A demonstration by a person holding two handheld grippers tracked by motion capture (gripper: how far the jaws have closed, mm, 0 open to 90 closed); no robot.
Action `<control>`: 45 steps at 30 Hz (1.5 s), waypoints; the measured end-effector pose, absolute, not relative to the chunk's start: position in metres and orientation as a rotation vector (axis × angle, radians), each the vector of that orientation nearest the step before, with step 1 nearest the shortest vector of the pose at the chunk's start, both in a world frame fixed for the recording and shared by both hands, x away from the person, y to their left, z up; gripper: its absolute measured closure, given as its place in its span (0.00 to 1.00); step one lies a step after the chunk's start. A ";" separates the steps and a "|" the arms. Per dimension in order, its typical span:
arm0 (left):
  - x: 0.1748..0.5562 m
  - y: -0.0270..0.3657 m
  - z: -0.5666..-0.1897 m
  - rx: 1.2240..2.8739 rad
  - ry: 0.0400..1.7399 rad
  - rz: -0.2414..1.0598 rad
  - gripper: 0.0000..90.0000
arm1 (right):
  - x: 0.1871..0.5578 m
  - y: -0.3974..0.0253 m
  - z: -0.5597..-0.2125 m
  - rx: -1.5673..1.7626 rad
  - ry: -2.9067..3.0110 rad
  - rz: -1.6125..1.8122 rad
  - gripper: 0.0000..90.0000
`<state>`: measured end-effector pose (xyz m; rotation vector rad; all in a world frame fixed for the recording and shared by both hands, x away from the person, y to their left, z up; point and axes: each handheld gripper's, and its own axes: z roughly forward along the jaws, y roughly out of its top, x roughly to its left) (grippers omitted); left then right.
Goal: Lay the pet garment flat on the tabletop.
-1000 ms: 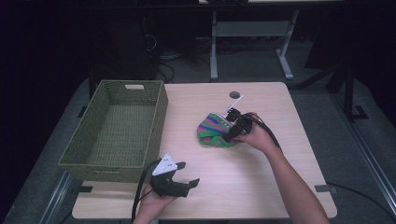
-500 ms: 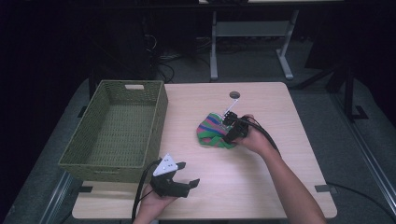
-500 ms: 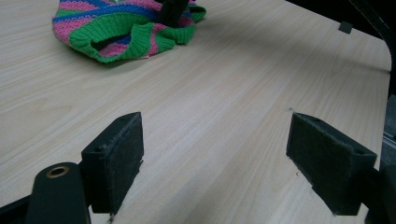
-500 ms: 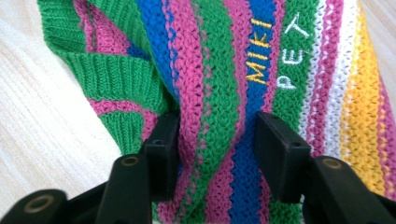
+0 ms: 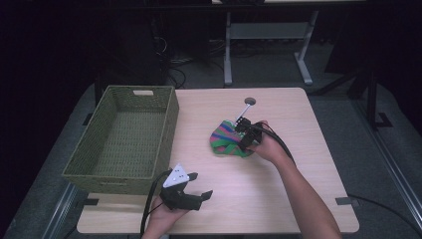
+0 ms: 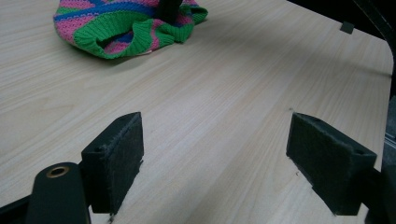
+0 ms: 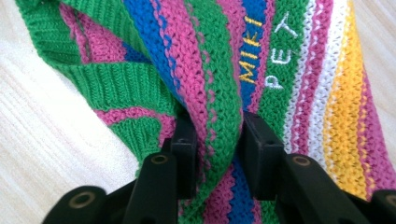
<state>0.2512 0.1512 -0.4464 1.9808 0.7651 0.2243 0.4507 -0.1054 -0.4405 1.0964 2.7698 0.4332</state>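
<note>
Right gripper [image 5: 245, 141] clamps a fold of the striped knit garment [image 5: 226, 139]. Left gripper [image 5: 191, 191], at the garment's 7 o'clock, jaws wide apart over the table [image 5: 298, 189].

**Knit, wicker, wood grain and matt black**

The striped jumper [image 7: 224, 60] is knitted cloth, ribbed at its green cuffs and hem, with raised rows of stitches that give a bumpy, soft surface; stitched letters sit on it in yellow and white thread. The right tongs [image 7: 211, 140], pinching a fold of the knit, look like matt black plastic with round metal-rimmed holes. The left tongs [image 6: 233, 163] carry dark pads with a rough, slightly fuzzy face and a brass-coloured ring at one joint. The worktop [image 6: 224, 93] is pale wood grain, smooth with a faint sheen. The basket [image 5: 166, 119] is woven green wicker, coarse and matt.
</note>
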 end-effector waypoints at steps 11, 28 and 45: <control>0.251 0.150 -0.447 1.986 0.762 0.223 0.21 | 0.452 -0.107 -0.440 1.162 2.750 0.455 0.83; 0.251 0.150 -0.447 1.987 0.757 0.228 0.21 | 0.453 -0.114 -0.436 1.191 2.766 0.529 0.86; 0.251 0.150 -0.447 1.979 0.769 0.217 0.21 | 0.448 -0.133 -0.412 1.216 2.779 0.698 0.86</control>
